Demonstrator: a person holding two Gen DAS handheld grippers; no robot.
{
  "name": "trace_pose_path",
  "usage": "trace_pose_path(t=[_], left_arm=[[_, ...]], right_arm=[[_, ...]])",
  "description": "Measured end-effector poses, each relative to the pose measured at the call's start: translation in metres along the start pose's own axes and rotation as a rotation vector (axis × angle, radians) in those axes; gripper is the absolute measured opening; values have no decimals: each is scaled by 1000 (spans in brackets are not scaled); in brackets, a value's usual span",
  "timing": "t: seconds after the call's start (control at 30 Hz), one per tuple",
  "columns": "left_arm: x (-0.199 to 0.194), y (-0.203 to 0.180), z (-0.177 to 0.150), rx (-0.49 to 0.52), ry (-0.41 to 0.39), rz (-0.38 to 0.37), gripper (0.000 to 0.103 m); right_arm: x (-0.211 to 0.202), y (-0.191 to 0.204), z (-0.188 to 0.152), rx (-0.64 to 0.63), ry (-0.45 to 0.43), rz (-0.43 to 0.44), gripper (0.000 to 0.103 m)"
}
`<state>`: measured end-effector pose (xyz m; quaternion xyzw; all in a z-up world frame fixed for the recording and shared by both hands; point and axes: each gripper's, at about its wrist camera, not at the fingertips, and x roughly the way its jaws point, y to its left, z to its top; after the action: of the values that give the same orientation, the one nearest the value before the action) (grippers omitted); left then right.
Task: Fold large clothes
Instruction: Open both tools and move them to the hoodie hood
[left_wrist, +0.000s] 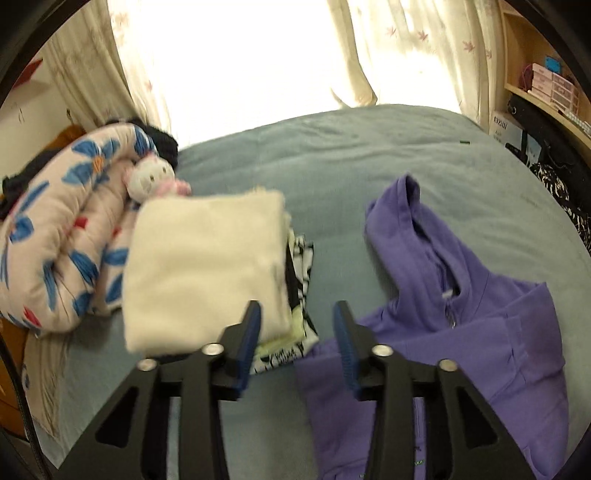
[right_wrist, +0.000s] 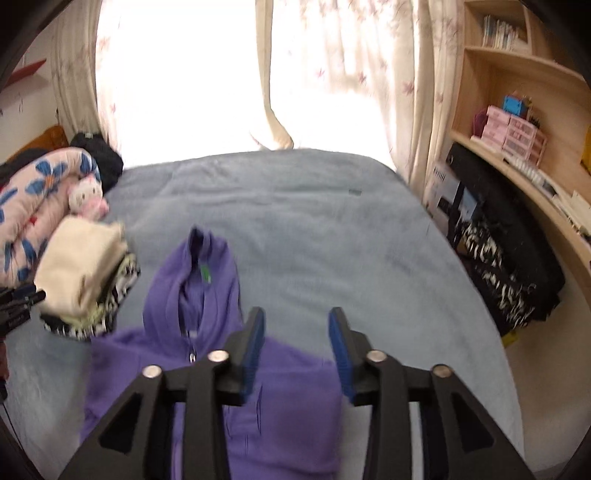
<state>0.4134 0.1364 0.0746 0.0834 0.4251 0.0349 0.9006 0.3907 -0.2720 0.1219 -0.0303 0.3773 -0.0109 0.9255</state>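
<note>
A purple hoodie (right_wrist: 207, 354) lay on the blue-grey bedspread (right_wrist: 295, 206) toward the bed's near edge, its hood (right_wrist: 199, 273) stretched out toward the far edge by the window and its zipper running down the front. The body looked partly folded, with a sleeve or side panel laid across the chest.

The right gripper (right_wrist: 295, 332) hung above the hoodie's near right part, its blue-padded fingers (right_wrist: 255, 339) apart with nothing between them; purple fabric and bare bedspread showed through the gap. The pads touched no cloth.

The left gripper (left_wrist: 295, 325) hovered above the bedspread between the hoodie (left_wrist: 461, 325) and a stack of folded clothes (left_wrist: 207, 269), its fingers (left_wrist: 251, 332) likewise apart and empty. From this view the hoodie lay to the right of and partly below the tool, its hood (left_wrist: 402, 221) pointing away toward the far edge.

The stack sat near the bed's left edge, just left of the hoodie: a cream garment on top and a black-and-white patterned piece (left_wrist: 301, 266) beneath. Behind it, along the left edge, lay a rolled pink quilt with blue flowers (left_wrist: 62, 229) and a small white plush toy (left_wrist: 151, 177) touching it. Pale curtains (right_wrist: 332, 74) hung beyond the far edge, and wooden shelves (right_wrist: 517, 110) stood off the right edge.
</note>
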Motion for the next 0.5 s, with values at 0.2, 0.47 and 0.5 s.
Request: trace_pose_path(t=[0.2,0.47,0.5], left_arm=[[-21,-20,8,70,-34,12,47],[-29,-40,29,115,-74,3,48],[-27,-43,33,121,-76,2,48]], right_arm=[[-28,9,27,-40,-58,-10,47],[-42,35,70,-107,-112,14,59],[-39,38,75,-108,-111,16,60]])
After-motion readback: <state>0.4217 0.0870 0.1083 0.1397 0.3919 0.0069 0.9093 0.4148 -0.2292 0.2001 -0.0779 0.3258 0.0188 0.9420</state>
